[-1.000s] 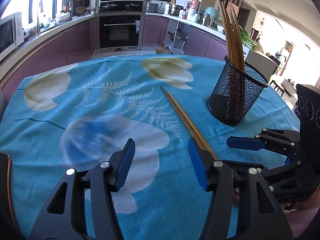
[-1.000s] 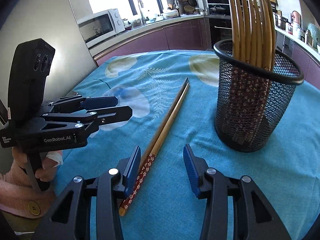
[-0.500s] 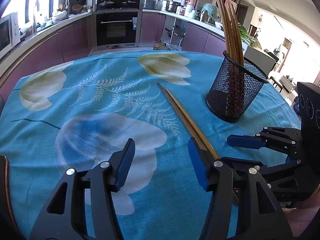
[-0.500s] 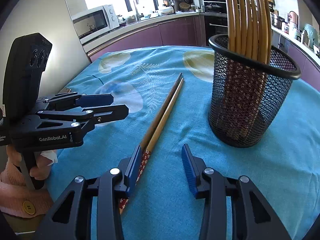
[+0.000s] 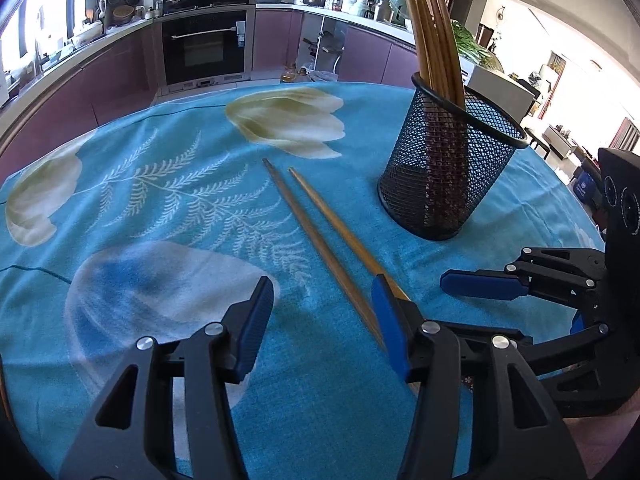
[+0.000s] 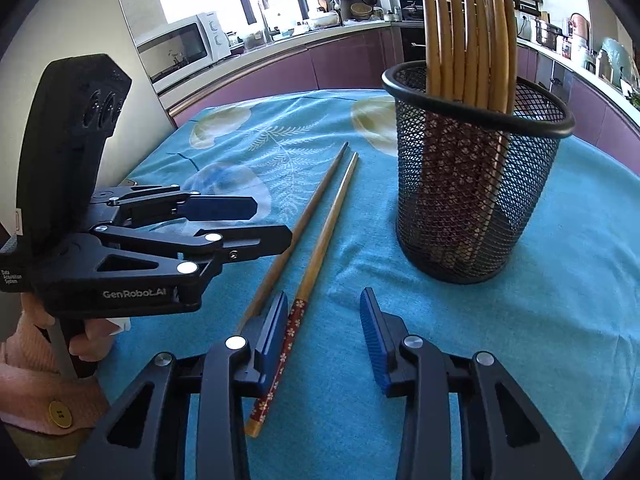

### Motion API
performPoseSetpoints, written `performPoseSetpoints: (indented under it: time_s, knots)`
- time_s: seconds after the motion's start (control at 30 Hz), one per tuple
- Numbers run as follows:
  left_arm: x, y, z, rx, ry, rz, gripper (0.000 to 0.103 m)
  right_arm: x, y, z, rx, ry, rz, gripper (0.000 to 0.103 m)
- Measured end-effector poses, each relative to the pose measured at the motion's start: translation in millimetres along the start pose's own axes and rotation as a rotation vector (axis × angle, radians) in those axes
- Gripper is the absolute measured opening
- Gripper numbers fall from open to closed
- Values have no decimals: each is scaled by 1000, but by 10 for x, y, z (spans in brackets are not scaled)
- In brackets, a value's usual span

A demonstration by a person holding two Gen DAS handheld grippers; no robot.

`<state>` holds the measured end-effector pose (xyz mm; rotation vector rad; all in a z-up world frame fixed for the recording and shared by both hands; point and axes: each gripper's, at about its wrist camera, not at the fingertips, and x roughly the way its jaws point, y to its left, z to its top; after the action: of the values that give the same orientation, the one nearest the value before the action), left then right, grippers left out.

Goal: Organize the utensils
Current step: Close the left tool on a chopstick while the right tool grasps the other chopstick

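Both tongs are spread and pinch nothing, but their jaws have just been closing a bit. One is the left gripper [image 5: 322, 320], low over the blue cloth [image 5: 160, 208], with a chopstick [image 5: 320, 248] lying between its blue pads and a second chopstick [image 5: 340, 224] passing under its pad at 3 o'clock. No pad presses on the sticks. On the other side, the right gripper [image 6: 324, 332] has the second chopstick's red flowered end just beside its pad at 9 o'clock, with a wide gap to the other pad. These two sticks lie flat on the cloth side by side, their thin tips pointing to 12 o'clock. A black mesh cup [image 6: 476, 184] stands upright at about 1 o'clock from the sticks, near them but not touching. It holds a bunch of chopsticks [image 6: 468, 28] standing up, thin ends on top. A hand [image 6: 86, 340] in a pink sleeve [image 6: 36, 392] holds the left gripper's handle.
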<state>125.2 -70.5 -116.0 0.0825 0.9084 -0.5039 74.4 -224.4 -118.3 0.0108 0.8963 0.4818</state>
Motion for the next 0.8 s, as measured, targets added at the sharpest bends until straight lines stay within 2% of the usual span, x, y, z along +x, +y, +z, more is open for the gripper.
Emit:
performPoseSetpoints:
  time_s: [0.23, 0.37, 0.43, 0.5, 0.67, 0.8]
  knots:
    - [67, -40, 27, 16, 29, 12, 41, -8, -28, -2, 3, -2, 9, 36]
    - [30, -38, 9, 18, 35, 1, 29, -13, -31, -4, 2, -2, 9, 36]
    - [8, -32, -13, 16, 34, 2, 27, -11, -41, 2, 0, -2, 9, 36]
    - [-20, -25, -30, 11, 38, 1, 20, -9, -37, 13, 1, -2, 9, 35]
    - [-59, -23, -71, 11, 42, 3, 19, 32, -30, 55, 1, -3, 3, 35]
    - [-49, -12, -73, 7, 47, -8, 19, 95, -15, 114, 2, 0, -1, 29]
